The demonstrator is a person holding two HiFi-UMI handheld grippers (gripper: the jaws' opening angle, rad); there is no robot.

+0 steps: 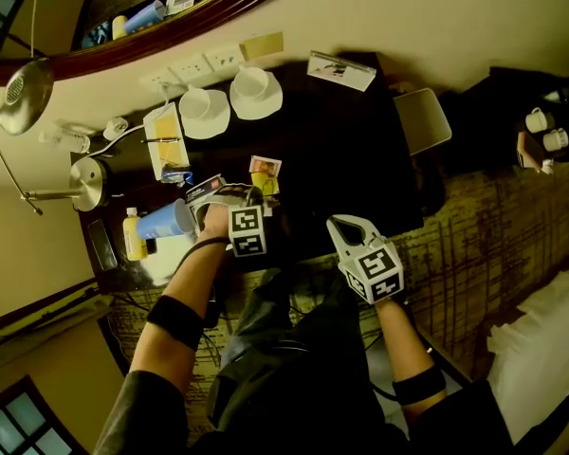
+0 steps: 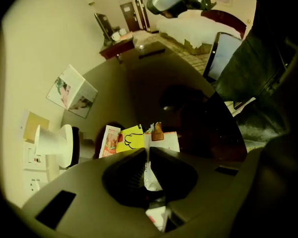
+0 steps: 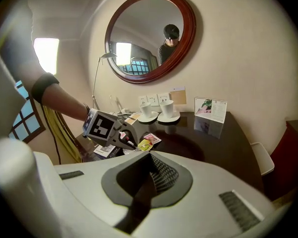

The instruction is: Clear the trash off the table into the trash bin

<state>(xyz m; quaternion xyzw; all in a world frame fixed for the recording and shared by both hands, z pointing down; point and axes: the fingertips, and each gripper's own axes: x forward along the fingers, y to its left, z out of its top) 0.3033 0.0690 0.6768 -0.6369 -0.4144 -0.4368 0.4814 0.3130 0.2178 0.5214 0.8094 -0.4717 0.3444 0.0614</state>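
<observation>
Jaws of the left tool (image 2: 147, 150) clamp a crinkled white wrapper (image 2: 152, 176), just beyond its tips flat yellow and red-printed packets (image 2: 130, 138) lie on the glossy dark desk (image 2: 188, 113), while the right tool (image 3: 150, 154) is closed together, empty.

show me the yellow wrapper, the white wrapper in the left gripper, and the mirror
yellow wrapper (image 2: 130, 139), left gripper view, its middle
white wrapper (image 2: 152, 179), left gripper view, part between jaws
mirror (image 3: 150, 36), right gripper view, glass centre

Cream wall (image 3: 238, 48), round wood-framed mirror (image 3: 149, 33), dark glossy table (image 1: 351, 159), desk lamp (image 1: 24, 88), patterned carpet (image 1: 512, 226)
</observation>
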